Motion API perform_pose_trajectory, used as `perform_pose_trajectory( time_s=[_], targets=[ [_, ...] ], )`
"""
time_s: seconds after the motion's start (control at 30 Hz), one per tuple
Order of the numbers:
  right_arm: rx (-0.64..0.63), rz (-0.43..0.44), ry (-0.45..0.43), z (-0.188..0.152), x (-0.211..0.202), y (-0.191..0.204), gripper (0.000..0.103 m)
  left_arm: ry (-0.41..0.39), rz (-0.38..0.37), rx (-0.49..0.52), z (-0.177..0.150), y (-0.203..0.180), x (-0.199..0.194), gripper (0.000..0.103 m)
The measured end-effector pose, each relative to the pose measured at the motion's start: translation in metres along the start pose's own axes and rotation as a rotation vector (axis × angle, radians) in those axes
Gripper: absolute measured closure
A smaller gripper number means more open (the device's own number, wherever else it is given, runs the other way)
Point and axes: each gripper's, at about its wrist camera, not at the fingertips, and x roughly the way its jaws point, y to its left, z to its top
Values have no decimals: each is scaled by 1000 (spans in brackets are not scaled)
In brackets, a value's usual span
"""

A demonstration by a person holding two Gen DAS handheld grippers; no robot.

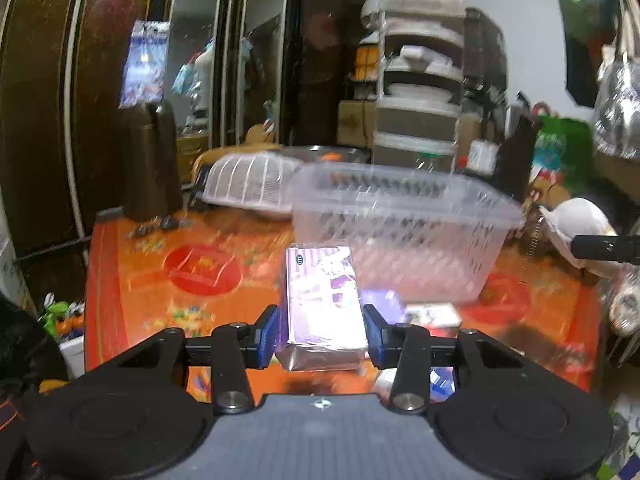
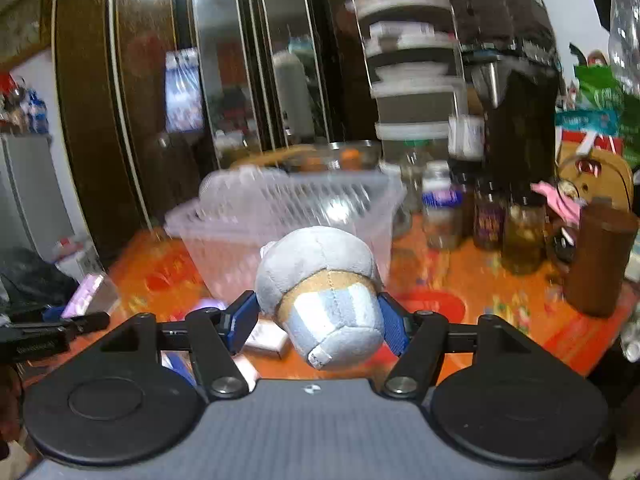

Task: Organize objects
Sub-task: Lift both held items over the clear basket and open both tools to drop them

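My left gripper (image 1: 320,330) is shut on a purple-and-white carton (image 1: 322,300) and holds it above the orange tablecloth, just in front of the clear plastic basket (image 1: 400,232). My right gripper (image 2: 318,316) is shut on a grey, blue-striped plush toy (image 2: 320,292), also in front of the basket (image 2: 288,220). The plush toy shows at the right edge of the left wrist view (image 1: 576,224), and the carton at the left edge of the right wrist view (image 2: 86,294).
Small boxes (image 1: 432,316) lie on the table below the grippers. A white mesh food cover (image 1: 248,180) and a metal bowl (image 1: 328,154) stand behind the basket. Jars and bottles (image 2: 488,216) and a brown cylinder (image 2: 596,260) stand at the right. A stacked shelf unit (image 1: 420,80) is at the back.
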Motion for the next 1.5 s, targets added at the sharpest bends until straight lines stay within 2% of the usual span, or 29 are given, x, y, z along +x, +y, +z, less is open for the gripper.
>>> perform_pose_trajectory(
  time_s=[0.13, 0.23, 0.37, 0.5, 0.73, 0.83, 1.0, 1.13, 1.23, 1.37, 1.43, 1.5],
  targets=[
    [-40, 16, -50, 36, 2, 8, 36, -46, -45, 23, 36, -3, -3, 55],
    [-62, 33, -34, 67, 25, 12, 36, -57, -90, 44, 73, -8, 9, 55],
    [-72, 35, 50, 96, 71, 13, 36, -24, -129, 59, 119, -17, 46, 55],
    [-54, 18, 165, 109, 125, 9, 36, 84, -163, 32, 149, -22, 103, 55],
    [-29, -23, 394, 98, 202, -10, 36, 351, -153, 62, 155, -35, 206, 55],
    [-60, -35, 470, 93, 224, -13, 36, 466, -128, 33, 151, -30, 238, 56],
    [-143, -69, 568, 93, 250, -4, 36, 601, -96, 68, 143, -35, 275, 56],
    [-168, -58, 591, 93, 256, 3, 36, 656, -87, 73, 134, -35, 288, 56],
    [-169, -29, 622, 89, 260, 6, 36, 666, -88, 67, 130, -34, 291, 55],
    [-178, -33, 652, 82, 267, 7, 35, 672, -72, 67, 127, -29, 293, 55],
    [-176, -25, 644, 84, 266, 7, 34, 668, -67, 70, 127, -28, 293, 54],
    [-193, -36, 634, 85, 263, 10, 33, 636, -79, 80, 128, -29, 289, 45]
  ],
)
